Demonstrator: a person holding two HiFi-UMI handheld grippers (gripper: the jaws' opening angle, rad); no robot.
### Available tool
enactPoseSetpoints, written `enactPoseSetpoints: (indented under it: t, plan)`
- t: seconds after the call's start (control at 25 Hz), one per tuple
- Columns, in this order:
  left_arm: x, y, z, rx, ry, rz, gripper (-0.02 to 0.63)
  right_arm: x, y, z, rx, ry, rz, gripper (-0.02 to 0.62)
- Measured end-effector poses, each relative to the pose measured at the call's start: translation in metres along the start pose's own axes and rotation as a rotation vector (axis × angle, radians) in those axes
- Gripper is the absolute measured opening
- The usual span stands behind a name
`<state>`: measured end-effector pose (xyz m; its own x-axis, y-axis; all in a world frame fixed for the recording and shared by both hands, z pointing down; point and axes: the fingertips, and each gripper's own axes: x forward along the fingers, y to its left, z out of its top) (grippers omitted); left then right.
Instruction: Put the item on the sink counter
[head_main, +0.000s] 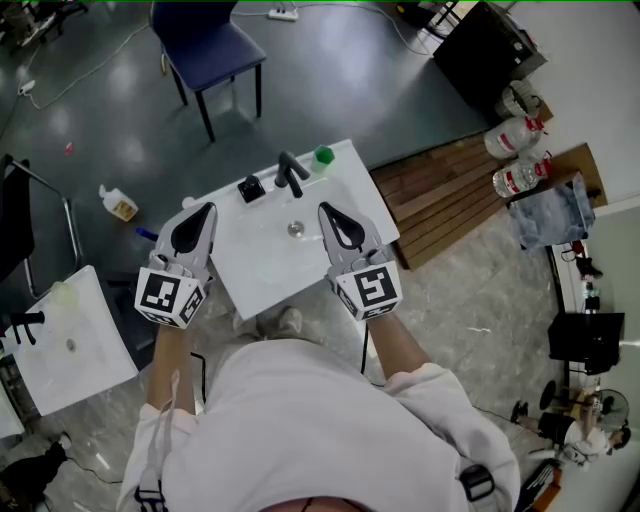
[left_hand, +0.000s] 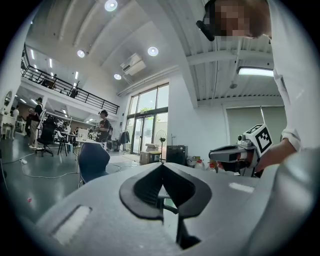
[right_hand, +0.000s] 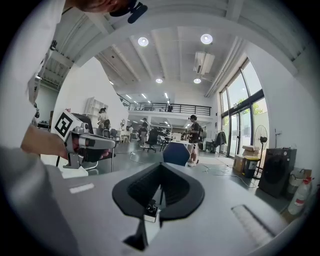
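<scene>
The white sink counter (head_main: 265, 270) stands right in front of me, with a black faucet (head_main: 290, 172) at its far edge. A small green item (head_main: 323, 155) sits at the far right corner and a small black item (head_main: 250, 188) left of the faucet. My left gripper (head_main: 206, 209) hovers at the counter's left edge, jaws shut and empty (left_hand: 162, 167). Over the basin's right side my right gripper (head_main: 326, 210) is also shut with nothing in it (right_hand: 161, 165). Each gripper shows in the other's view: the right gripper (left_hand: 239, 153), the left gripper (right_hand: 86, 142).
A blue chair (head_main: 210, 45) stands beyond the sink. A second white sink (head_main: 60, 335) is at my left, with a bottle (head_main: 120, 203) on the floor. At the right are a wooden pallet (head_main: 455, 195), water jugs (head_main: 515, 135) and a black box (head_main: 490, 50).
</scene>
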<state>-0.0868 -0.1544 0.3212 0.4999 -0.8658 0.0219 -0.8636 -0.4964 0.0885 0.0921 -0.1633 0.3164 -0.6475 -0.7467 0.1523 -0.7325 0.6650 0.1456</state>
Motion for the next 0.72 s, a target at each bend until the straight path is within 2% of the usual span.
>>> enactPoseSetpoints:
  t: [0.72]
  plan:
    - [-0.0005,-0.0024,0.0052,0.018,0.001,-0.002,-0.003,-0.0009,-0.0011,0.0052,-0.012,-0.009,0.001,0.002]
